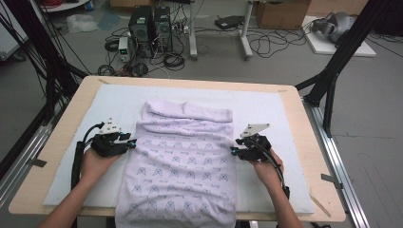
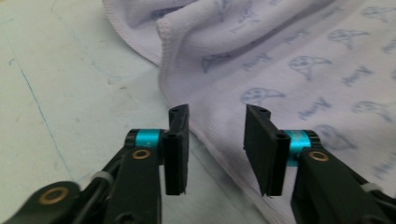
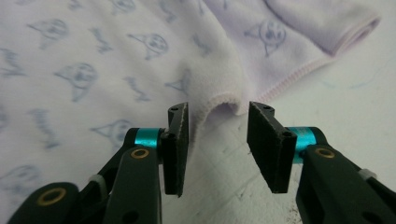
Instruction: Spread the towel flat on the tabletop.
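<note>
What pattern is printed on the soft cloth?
Pale lilac towel with small blue-grey cartoon figures; clearest in the right gripper view.

We are seeing the towel [image 1: 183, 161] lying mid-tabletop [image 1: 304, 118], overhanging its near edge, a tool [image 1: 134, 142] flanking each side [image 1: 233, 151].

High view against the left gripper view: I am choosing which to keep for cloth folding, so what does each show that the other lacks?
The high view alone gives the whole lilac towel on the white mat, its near end hanging over the table edge, with the left hand-held gripper and the right hand-held gripper at its two side edges. The left gripper view alone gives the stitched hem running between that gripper's open jaws, unpinched. Both share the printed towel, its folded far end and the mat.
</note>
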Tool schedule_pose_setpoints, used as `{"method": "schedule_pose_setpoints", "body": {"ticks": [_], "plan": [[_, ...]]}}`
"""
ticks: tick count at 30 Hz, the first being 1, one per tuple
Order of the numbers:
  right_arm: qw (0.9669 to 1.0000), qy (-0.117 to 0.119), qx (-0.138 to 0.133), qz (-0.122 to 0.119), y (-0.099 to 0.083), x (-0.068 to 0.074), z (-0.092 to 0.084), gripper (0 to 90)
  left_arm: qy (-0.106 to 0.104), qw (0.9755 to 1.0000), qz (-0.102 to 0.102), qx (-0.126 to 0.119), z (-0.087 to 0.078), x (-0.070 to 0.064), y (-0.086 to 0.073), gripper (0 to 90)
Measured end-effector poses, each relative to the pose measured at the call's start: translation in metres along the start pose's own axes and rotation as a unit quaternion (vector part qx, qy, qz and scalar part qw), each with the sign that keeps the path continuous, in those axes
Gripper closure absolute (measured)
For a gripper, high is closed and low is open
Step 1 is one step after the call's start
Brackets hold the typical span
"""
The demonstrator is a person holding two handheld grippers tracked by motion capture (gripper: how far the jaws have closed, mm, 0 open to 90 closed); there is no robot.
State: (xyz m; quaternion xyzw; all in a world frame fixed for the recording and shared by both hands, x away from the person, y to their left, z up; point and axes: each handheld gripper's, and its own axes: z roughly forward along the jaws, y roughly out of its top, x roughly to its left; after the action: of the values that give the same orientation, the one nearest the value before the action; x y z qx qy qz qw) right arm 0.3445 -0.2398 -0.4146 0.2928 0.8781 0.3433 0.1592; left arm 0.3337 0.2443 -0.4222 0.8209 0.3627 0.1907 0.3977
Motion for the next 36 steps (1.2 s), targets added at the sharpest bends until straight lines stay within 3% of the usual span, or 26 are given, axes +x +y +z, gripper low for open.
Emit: {"method": "schedule_pose_setpoints", "body": {"ticks": [4, 6, 9, 12, 13, 14, 15, 16, 18, 20, 24, 26, 27, 28, 29, 31, 34, 36], "plan": [[0.999, 0.024, -0.035, -0.013, -0.002, 0.018, -0.017, 54.6, -0.023, 0.9996, 0.009, -0.014, -0.015, -0.016, -0.008, 53.4], [0.9973, 0.059, -0.039, -0.018, -0.006, 0.028, -0.019, 53.4, -0.038, 0.999, 0.019, -0.017, -0.02, -0.027, -0.012, 53.1], [0.9945, 0.096, -0.023, -0.034, -0.015, 0.046, -0.012, 53.0, -0.065, 0.9972, 0.037, -0.011, -0.021, -0.04, -0.02, 51.0], [0.9919, 0.116, 0.0, -0.051, -0.024, 0.06, -0.001, 55.6, -0.086, 0.9948, 0.051, 0.02, -0.014, -0.05, -0.035, 51.2], [0.991, 0.123, 0.003, -0.052, -0.026, 0.063, 0.003, 57.2, -0.091, 0.9939, 0.057, 0.023, -0.014, -0.052, -0.039, 54.2], [0.9914, 0.121, -0.003, -0.05, -0.027, 0.065, 0.003, 62.2, -0.093, 0.9937, 0.061, 0.009, -0.016, -0.053, -0.042, 58.1], [0.9908, 0.127, -0.003, -0.047, -0.028, 0.065, 0.003, 67.5, -0.113, 0.9918, 0.059, 0.009, -0.017, -0.053, -0.043, 68.2], [0.9899, 0.134, -0.002, -0.048, -0.028, 0.064, 0.002, 74.3, -0.112, 0.9915, 0.065, 0.011, -0.018, -0.054, -0.044, 79.3], [0.9874, 0.15, -0.001, -0.05, -0.028, 0.064, 0.002, 85.8, -0.118, 0.9898, 0.077, 0.021, -0.022, -0.057, -0.043, 87.2], [0.9872, 0.15, -0.001, -0.056, -0.029, 0.067, 0.0, 86.8, -0.126, 0.9885, 0.079, 0.025, -0.026, -0.059, -0.045, 88.0], [0.9838, 0.172, -0.004, -0.052, -0.036, 0.076, -0.011, 87.3, -0.136, 0.9872, 0.081, 0.019, -0.047, -0.065, -0.054, 88.2], [0.9802, 0.19, -0.01, -0.055, -0.041, 0.086, -0.022, 87.3, -0.142, 0.9857, 0.09, 0.005, -0.063, -0.075, -0.058, 88.3], [0.978, 0.199, -0.015, -0.059, -0.043, 0.092, -0.029, 87.1, -0.148, 0.9843, 0.097, 0.0, -0.07, -0.079, -0.059, 88.2], [0.9779, 0.197, -0.02, -0.068, -0.044, 0.097, -0.037, 84.3, -0.15, 0.9836, 0.1, -0.005, -0.074, -0.083, -0.059, 87.7], [0.9798, 0.185, -0.026, -0.071, -0.044, 0.1, -0.042, 77.4, -0.153, 0.9829, 0.102, -0.01, -0.076, -0.084, -0.057, 85.5], [0.9821, 0.173, -0.036, -0.066, -0.038, 0.095, -0.047, 67.8, -0.152, 0.9835, 0.098, -0.007, -0.07, -0.084, -0.052, 68.0], [0.9841, 0.166, -0.026, -0.057, -0.027, 0.082, -0.033, 59.1, -0.157, 0.9839, 0.086, 0.006, -0.05, -0.081, -0.044, 55.1], [0.9843, 0.166, -0.01, -0.059, -0.025, 0.08, -0.018, 57.2, -0.155, 0.9834, 0.092, 0.019, -0.039, -0.081, -0.043, 57.7]]}}
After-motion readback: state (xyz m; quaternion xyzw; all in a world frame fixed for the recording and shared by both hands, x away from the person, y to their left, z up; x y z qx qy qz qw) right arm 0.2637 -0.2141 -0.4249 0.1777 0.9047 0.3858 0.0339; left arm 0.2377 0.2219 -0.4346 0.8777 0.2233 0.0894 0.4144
